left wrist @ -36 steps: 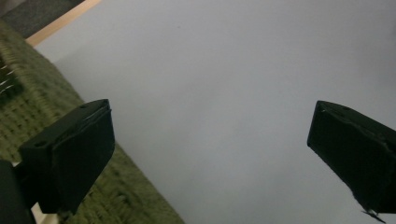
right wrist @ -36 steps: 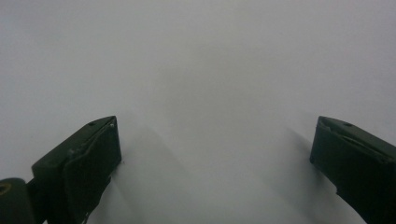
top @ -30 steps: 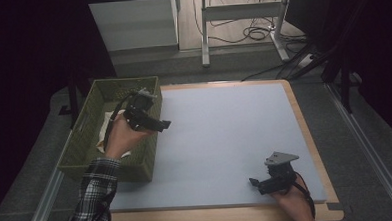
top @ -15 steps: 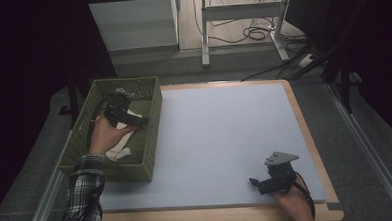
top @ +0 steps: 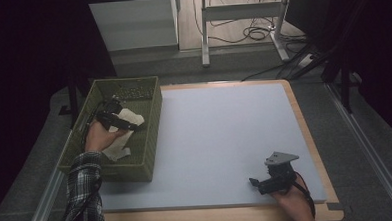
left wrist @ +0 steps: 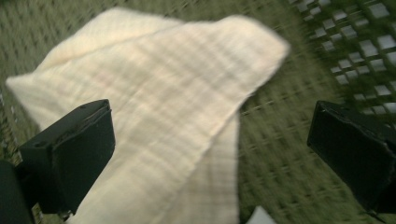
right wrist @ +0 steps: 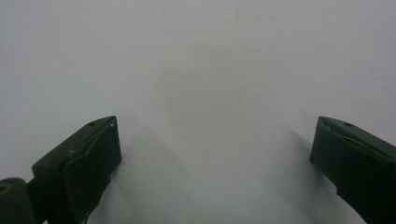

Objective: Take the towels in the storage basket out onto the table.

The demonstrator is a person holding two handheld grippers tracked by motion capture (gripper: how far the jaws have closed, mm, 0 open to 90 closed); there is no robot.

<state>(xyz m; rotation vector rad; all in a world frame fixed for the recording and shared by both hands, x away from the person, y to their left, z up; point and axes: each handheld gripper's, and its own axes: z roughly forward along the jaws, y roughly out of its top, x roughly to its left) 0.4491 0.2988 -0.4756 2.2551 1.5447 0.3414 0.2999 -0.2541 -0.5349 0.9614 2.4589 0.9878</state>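
High view: a cream cloth (top: 122,133) lies lengthwise in the green basket (top: 150,142), under the left gripper (top: 115,120). Left gripper view: jaws apart over the cloth's corner. Right gripper view: the right gripper (right wrist: 215,163) gapes above the pale mat (right wrist: 201,70).

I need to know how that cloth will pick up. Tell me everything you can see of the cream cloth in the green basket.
The cream cloth is soft, loosely woven fabric, folded into overlapping layers with one rounded corner, rumpled rather than flat. It lies on the floor of the green basket. The left gripper hangs over it, jaws wide open, not yet gripping.
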